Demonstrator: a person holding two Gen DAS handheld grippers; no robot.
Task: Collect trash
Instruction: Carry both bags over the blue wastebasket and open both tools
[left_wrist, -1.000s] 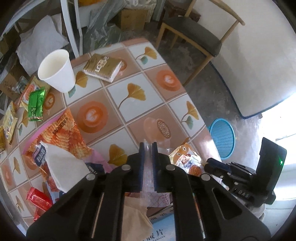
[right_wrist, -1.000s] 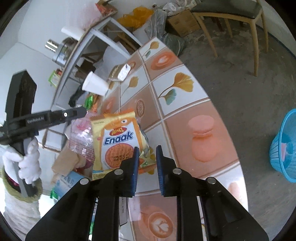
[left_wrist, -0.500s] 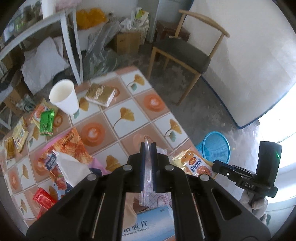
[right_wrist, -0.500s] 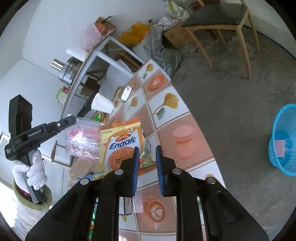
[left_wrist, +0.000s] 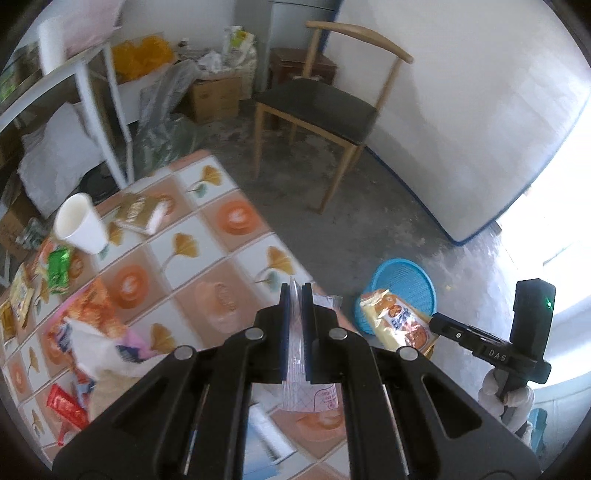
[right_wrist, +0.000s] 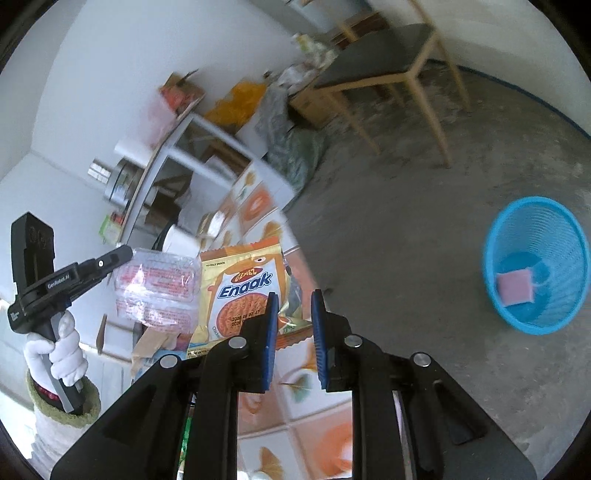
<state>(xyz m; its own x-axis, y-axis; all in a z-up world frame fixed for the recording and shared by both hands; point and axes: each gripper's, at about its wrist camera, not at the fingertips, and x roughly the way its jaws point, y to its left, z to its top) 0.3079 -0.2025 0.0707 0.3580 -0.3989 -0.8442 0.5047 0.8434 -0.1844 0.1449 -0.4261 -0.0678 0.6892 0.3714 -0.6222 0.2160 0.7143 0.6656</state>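
Right now your left tongs (left_wrist: 294, 295) are clenched on a clear crinkly plastic wrapper with pink print (left_wrist: 295, 347), its thin edge squeezed flat between the blue pads; in the right wrist view that same wrapper (right_wrist: 157, 286) hangs off the tip of the left tool, held up in the air above the near end of the bench. Your right tongs (right_wrist: 293, 314) grip the orange and yellow "Enaak" noodle snack packet (right_wrist: 243, 291) by its lower right corner, though the pads stand a little apart around the thin foil (the pinch point itself is partly hidden). From the left wrist view the packet (left_wrist: 397, 325) hangs past the bench edge, in front of the round blue plastic mesh basket (left_wrist: 402, 280) on the concrete floor to the right.

That basket (right_wrist: 539, 258) holds a pink square sponge-like piece (right_wrist: 515, 288) at its bottom.

On the tiled bench with ginkgo-leaf and orange-circle print (left_wrist: 192, 243), you have a white paper cup (left_wrist: 79, 225) tipped at the far left, a gold wrapped packet (left_wrist: 142, 214) just beside it, a small green sachet (left_wrist: 59, 269) nearer, and a crumpled white tissue (left_wrist: 92, 343) over orange wrappers at the near left. A wooden chair with a dark seat (left_wrist: 317, 107) stands on the far floor.
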